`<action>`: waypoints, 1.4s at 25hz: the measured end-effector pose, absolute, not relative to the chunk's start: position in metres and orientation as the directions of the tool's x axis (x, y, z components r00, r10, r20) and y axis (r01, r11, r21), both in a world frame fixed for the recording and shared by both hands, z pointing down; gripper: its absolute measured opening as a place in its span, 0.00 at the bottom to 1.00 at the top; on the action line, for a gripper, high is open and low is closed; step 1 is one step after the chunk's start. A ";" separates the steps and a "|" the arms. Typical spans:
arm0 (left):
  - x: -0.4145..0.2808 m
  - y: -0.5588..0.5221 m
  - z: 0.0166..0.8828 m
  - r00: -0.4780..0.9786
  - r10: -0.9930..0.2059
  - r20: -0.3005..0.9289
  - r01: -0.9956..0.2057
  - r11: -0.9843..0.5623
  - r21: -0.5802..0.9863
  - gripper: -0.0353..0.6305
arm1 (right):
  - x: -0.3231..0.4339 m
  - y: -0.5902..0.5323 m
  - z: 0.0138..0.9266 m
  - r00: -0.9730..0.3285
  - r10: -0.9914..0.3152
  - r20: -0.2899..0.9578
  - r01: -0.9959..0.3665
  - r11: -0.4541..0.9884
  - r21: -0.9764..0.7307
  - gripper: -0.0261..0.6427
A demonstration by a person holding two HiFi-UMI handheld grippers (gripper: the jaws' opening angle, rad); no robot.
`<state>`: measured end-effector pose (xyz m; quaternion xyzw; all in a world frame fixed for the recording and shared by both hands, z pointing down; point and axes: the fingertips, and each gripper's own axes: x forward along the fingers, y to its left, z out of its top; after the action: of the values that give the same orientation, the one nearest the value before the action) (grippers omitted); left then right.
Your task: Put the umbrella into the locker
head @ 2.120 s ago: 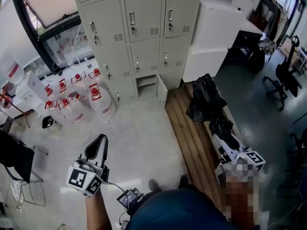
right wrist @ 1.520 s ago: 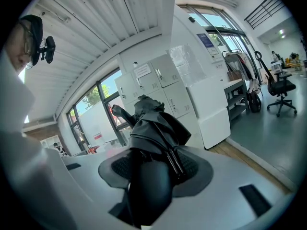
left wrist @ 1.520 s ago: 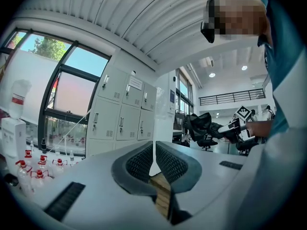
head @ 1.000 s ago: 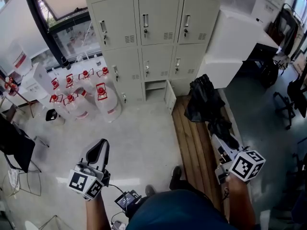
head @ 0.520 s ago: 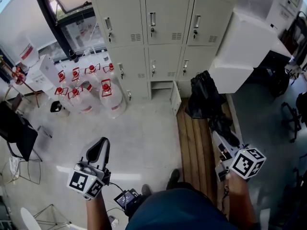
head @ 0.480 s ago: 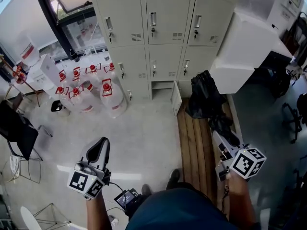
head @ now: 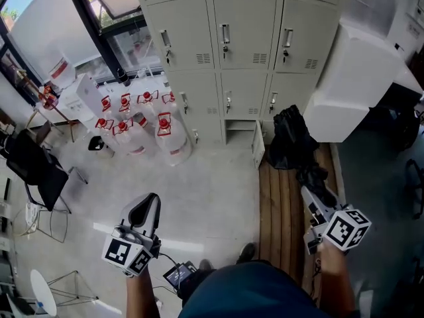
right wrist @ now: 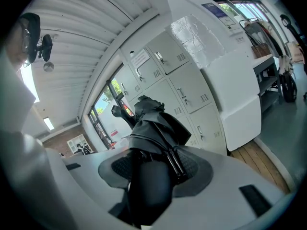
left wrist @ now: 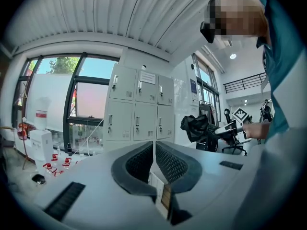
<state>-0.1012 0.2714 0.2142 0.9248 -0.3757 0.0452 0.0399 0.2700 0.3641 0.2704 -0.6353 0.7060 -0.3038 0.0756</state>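
A black folded umbrella sticks out ahead of my right gripper, which is shut on its handle. In the right gripper view the umbrella fills the space between the pads, its canopy bunched in front. The grey lockers stand ahead; one bottom compartment is open, its door swung to the right. The umbrella's tip hangs just right of that door. My left gripper is held over the floor at the left, shut and empty; its pads meet in the left gripper view.
Several water jugs with red caps stand left of the lockers. A wooden plank bench runs along the right under the umbrella. A white cabinet is at the right, a black chair at the left.
Both grippers have moved closer to the lockers, which look larger and nearer. The umbrella stays in the right gripper; the left stays shut.
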 end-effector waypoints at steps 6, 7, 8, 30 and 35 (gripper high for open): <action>-0.069 0.270 0.212 0.716 -0.686 0.129 -0.694 -0.720 0.026 0.11 | 0.293 0.361 0.278 -0.205 -0.938 0.280 -0.847 0.026 -0.531 0.36; -0.066 0.268 0.208 0.719 -0.683 0.128 -0.690 -0.723 0.022 0.11 | 0.294 0.360 0.276 -0.205 -0.938 0.280 -0.846 0.026 -0.533 0.36; -0.061 0.267 0.206 0.724 -0.679 0.125 -0.686 -0.728 0.019 0.11 | 0.296 0.359 0.274 -0.204 -0.938 0.279 -0.846 0.026 -0.532 0.36; -0.006 0.065 0.198 0.898 -0.433 0.081 -0.439 -0.896 0.073 0.11 | 0.290 0.259 0.255 0.031 -0.955 0.296 -0.834 -0.187 -0.518 0.36; 0.003 0.025 0.202 0.919 -0.385 0.083 -0.391 -0.917 0.076 0.11 | 0.279 0.231 0.253 0.057 -0.954 0.294 -0.823 -0.211 -0.527 0.36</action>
<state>0.0030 0.0255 0.2022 0.9785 -0.1984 0.0330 0.0458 0.2786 0.2306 0.2528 -0.7187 0.6183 -0.2988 0.1096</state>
